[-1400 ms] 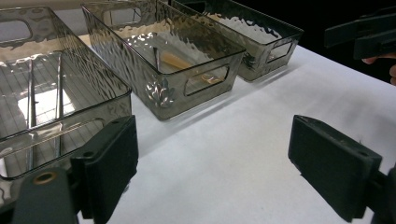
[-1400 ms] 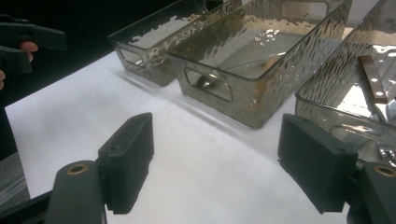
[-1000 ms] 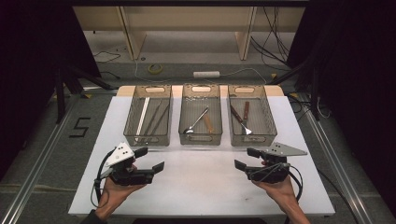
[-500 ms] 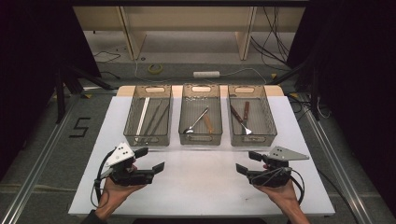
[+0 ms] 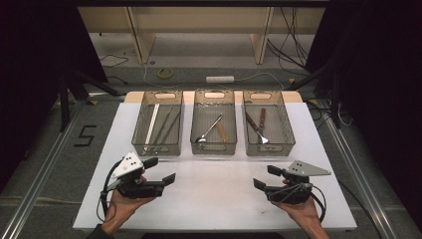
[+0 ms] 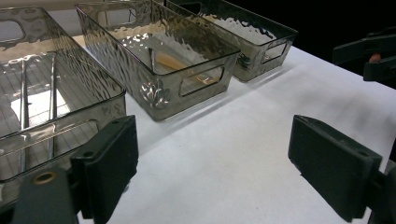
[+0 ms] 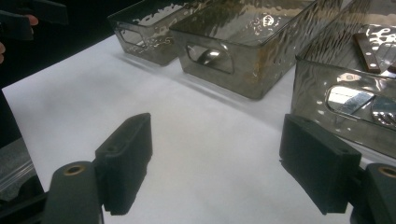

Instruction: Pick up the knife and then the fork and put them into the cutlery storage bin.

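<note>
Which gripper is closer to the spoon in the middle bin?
Left, though only slightly. The left gripper sits below and to the left of the spoon; the right gripper sits below and farther off to its right. Both are open over the white table.

Three bins sit beyond the left gripper [image 5: 160, 171] and right gripper [image 5: 266, 177]: left bin [image 5: 160, 149], middle bin [image 5: 214, 149] (holding a spoon [image 5: 209, 130]), right bin [image 5: 268, 148].

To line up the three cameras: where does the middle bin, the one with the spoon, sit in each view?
High view: middle bin at centre, top half.
Left gripper view: upper centre, second bin from the left.
Right gripper view: upper centre-right.
Shared landmark: the white table in front of it.
</note>
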The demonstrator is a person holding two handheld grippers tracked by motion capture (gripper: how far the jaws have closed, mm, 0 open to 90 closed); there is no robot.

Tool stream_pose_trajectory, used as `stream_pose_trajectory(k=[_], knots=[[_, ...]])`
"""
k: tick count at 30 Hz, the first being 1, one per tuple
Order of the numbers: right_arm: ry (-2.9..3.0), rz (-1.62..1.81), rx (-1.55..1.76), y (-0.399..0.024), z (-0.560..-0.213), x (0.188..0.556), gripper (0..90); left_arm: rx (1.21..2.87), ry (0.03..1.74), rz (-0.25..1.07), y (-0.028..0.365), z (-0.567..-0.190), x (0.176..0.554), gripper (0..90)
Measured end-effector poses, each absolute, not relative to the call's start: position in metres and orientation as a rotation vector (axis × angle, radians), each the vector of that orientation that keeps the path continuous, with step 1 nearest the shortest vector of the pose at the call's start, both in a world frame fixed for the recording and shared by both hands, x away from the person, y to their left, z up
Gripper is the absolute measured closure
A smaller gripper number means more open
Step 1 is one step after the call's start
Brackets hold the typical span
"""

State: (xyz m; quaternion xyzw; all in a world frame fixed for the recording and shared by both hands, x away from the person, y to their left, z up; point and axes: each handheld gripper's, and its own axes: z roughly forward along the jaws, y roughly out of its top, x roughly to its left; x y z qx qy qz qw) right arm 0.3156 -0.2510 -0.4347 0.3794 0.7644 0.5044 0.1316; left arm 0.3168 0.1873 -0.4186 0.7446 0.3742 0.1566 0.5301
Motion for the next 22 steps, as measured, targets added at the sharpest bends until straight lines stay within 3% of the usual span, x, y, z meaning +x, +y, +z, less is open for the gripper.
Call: stream_pose_trajectory(k=[22], knots=[[2.221, 1.458, 1.100, -0.2497, -0.4347, 0.3162, 25.4, 1.782, 0.889, 0.372, 0.1869, -0.4189, 0.3175, 15.5]])
